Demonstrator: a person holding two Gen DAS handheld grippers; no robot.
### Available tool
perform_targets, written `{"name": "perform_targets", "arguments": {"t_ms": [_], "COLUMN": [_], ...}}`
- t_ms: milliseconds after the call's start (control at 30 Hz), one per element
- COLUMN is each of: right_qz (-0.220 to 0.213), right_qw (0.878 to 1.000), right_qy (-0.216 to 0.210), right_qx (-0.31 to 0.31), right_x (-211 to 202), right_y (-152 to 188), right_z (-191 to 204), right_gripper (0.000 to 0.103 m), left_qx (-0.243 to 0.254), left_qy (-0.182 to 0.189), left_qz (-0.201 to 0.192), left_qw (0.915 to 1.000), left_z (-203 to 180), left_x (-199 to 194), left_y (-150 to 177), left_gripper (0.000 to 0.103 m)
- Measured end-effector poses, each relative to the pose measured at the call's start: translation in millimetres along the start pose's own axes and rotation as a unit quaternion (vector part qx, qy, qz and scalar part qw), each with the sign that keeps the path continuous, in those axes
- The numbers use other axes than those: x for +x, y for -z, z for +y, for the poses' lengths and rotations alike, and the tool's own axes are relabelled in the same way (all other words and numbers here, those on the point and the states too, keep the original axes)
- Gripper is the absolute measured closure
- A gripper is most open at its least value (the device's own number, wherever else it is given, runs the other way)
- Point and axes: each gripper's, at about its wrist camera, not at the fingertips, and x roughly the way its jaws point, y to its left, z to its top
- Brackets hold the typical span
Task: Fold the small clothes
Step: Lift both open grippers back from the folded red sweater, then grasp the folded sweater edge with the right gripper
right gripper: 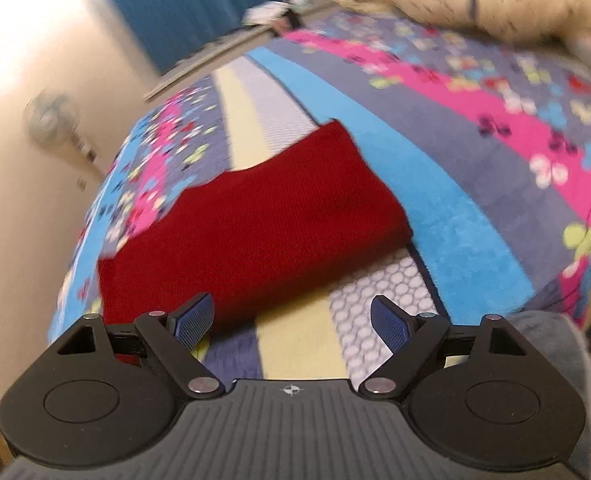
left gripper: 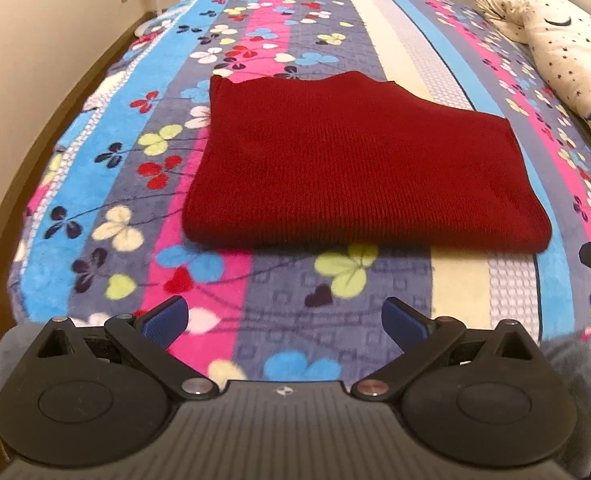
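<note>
Now with both jaws wide and empty, reach for sweater [left gripper: 351, 160] folded on bed [left gripper: 279, 320] at twelve o'clock; pinch near corners evenly, lift together, keep edges aligned.

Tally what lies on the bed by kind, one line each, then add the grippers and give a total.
Red knitted garment, folded: 1
Star-print pillow: 1
Floral striped blanket covering the bed: 1
Grippers, both open and holding nothing: 2 (left gripper, right gripper)
Total: 5
</note>
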Motion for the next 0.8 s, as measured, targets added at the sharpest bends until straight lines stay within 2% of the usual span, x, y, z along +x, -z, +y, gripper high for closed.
{"name": "perform_targets", "arguments": {"t_ms": [100,233,433,500,567,667,733,767,800], "right_qz": [0.019,0.028,0.023,0.023,0.01,0.002,0.0,0.003,0.001], "right_qw": [0.997,0.986,0.968,0.965,0.97,0.977,0.979,0.98,0.98], "right_qy": [-0.003,0.003,0.023,0.026,0.028,0.027,0.009,-0.001,-0.009], "right_qx": [0.079,0.166,0.249,0.262,0.242,0.211,0.203,0.198,0.197], "right_x": [37,84,138,153,164,172,172,173,171], "right_y": [-16,-27,-41,-40,-42,-48,-52,-52,-52], "right_z": [-27,-56,-88,-93,-88,-75,-73,-74,-78], "right_gripper": [0.017,0.017,0.017,0.015,0.014,0.015,0.035,0.067,0.076], "left_qx": [-0.016,-0.036,-0.031,-0.026,-0.018,0.009,0.014,0.014,0.013], "left_qy": [0.005,0.015,0.007,-0.003,-0.014,-0.06,-0.069,-0.073,-0.079], "left_qz": [0.005,0.02,0.021,0.024,0.023,0.017,0.03,0.037,0.043], "left_qw": [0.9998,0.999,0.9993,0.9994,0.9995,0.998,0.9971,0.9965,0.9958], "left_z": [-3,-5,-20,-26,-31,-36,-33,-31,-29], "left_x": [24,57,95,107,118,137,149,156,163], "left_y": [-17,-40,-67,-74,-79,-82,-83,-83,-83], "left_gripper": [0.0,0.0,0.0,0.0,0.0,0.0,0.0,0.0,0.0]}}
